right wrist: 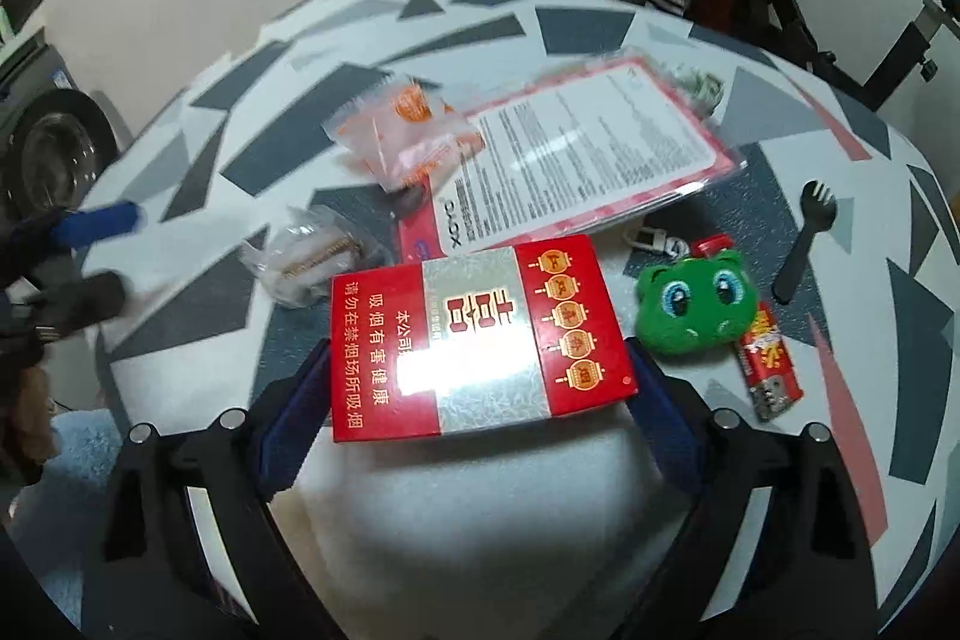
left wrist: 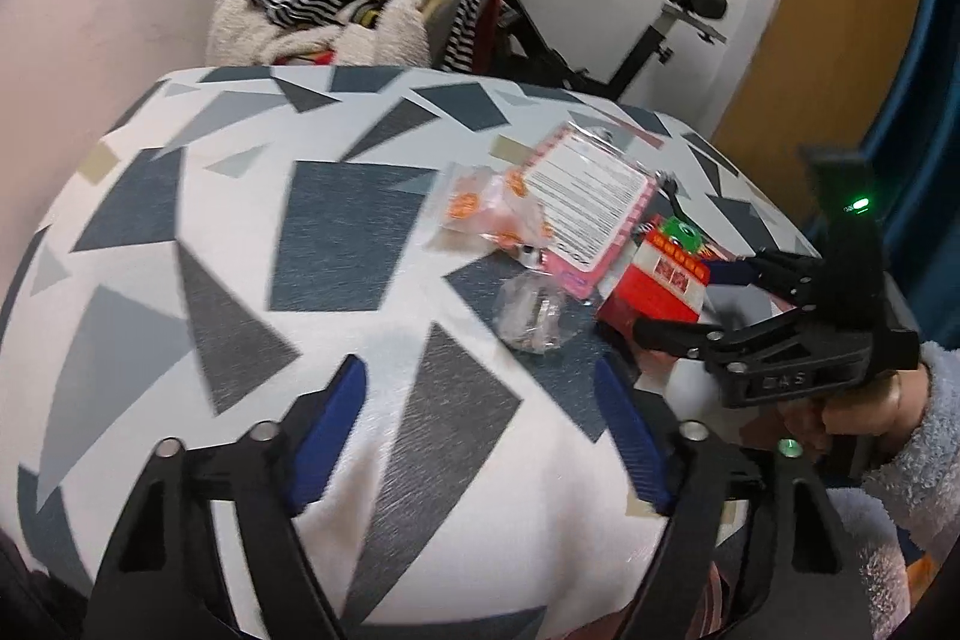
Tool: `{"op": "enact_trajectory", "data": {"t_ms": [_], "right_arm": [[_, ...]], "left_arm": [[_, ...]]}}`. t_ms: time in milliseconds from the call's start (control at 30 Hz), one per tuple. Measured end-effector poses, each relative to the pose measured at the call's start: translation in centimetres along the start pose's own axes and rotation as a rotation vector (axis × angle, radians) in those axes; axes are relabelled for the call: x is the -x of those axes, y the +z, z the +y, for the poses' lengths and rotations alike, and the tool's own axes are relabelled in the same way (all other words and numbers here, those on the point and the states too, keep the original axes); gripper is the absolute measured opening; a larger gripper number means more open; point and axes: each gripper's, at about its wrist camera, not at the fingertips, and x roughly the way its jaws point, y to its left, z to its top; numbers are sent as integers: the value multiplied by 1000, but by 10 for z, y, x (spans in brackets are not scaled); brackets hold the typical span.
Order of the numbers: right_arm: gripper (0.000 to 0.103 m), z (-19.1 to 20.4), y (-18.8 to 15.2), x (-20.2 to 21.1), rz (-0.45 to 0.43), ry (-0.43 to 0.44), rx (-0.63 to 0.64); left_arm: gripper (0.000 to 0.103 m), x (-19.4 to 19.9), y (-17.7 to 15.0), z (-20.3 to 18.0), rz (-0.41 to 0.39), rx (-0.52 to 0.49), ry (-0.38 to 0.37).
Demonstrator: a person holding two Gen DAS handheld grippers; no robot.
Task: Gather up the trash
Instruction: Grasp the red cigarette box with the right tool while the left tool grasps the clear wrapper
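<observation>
One red box (right wrist: 474, 334) sits between the right gripper (right wrist: 480, 400)'s open jaws. Beside the box: one green toy (right wrist: 699, 304), one black spork (right wrist: 804, 238). The left gripper (left wrist: 480, 436)'s jaws are open, holding nothing.

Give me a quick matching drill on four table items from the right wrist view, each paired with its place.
Items:
1. red box
2. green plush toy
3. black spork
4. orange wrappers

Places:
A. far right, beyond the plush
B. between the right claw's blue pads
C. far left of the pile, by the pink-edged sheet
D. just right of the box, on a red lighter

Pairs: 1-B, 2-D, 3-A, 4-C
</observation>
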Motion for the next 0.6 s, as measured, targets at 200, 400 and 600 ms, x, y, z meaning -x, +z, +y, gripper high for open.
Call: {"op": "enact_trajectory", "data": {"t_ms": [200,400,600], "right_arm": [[90,-15,-14,33,-69,-34,-50],[90,-35,-33,58,-86,-51,-118],[90,-44,-48,78,-101,-64,-143]], "left_arm": [[58,-38,16,-22,64,-49,-15],[32,-73,26,-28,134,-42,5],[22,-66,27,-28,128,-42,5]]}}
